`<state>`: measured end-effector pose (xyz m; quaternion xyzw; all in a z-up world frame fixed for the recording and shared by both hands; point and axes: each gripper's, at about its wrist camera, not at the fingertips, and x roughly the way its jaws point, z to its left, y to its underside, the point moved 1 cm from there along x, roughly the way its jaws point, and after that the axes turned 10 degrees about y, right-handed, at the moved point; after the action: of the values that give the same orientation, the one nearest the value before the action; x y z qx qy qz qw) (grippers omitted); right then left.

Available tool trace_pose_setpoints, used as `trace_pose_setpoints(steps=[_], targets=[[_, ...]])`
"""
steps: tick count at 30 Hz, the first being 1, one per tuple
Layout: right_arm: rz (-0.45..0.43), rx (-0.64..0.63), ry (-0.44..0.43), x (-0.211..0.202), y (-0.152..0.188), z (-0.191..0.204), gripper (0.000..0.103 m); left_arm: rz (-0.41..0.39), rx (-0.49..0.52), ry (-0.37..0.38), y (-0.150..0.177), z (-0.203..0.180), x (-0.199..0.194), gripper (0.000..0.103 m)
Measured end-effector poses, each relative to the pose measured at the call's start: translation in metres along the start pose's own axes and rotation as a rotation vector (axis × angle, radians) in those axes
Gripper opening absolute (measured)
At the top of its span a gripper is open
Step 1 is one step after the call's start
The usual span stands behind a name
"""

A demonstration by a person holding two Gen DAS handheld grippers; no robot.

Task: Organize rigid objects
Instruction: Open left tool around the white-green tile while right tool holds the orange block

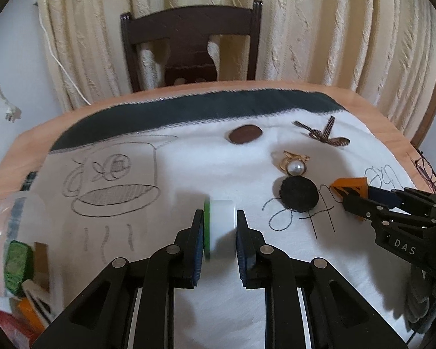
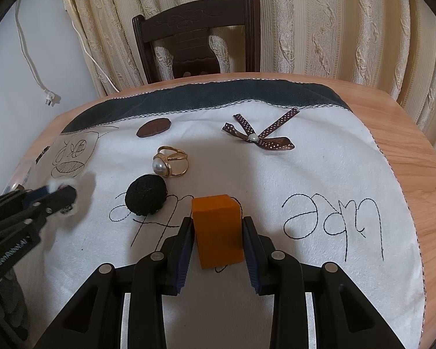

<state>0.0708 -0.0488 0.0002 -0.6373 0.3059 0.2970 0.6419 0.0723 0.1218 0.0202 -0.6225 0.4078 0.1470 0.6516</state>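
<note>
Right gripper (image 2: 218, 229) clasps orange block (image 2: 218, 226) (smooth, boxy)

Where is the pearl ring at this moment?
The pearl ring lies on the white cloth, just beyond the black round pad and nearer than the brown oval patch; in the right wrist view it is left of centre.

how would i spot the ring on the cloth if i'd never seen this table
Start at the white embroidered cloth and find its dark far border. Nearer than the brown oval patch, just beyond the black round pad, lies the ring: the only gold thing, carrying one large pearl.
</note>
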Motion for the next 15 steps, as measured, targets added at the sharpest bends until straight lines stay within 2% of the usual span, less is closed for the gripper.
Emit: trace_pose_setpoints(steps=[6, 11, 15], targets=[[0.0, 0.0, 0.002, 0.0, 0.0, 0.0, 0.035, -0.069, 0.015, -0.061, 0.002, 0.002, -0.024, 0.02], [0.0, 0.0, 0.003, 0.0, 0.0, 0.0, 0.035, -0.097, 0.006, -0.057, 0.004, 0.009, -0.042, 0.02], [-0.001, 0.003, 0.005, -0.001, 0.002, 0.0, 0.035, -0.079, -0.031, -0.038, 0.007, 0.021, -0.042, 0.02]])
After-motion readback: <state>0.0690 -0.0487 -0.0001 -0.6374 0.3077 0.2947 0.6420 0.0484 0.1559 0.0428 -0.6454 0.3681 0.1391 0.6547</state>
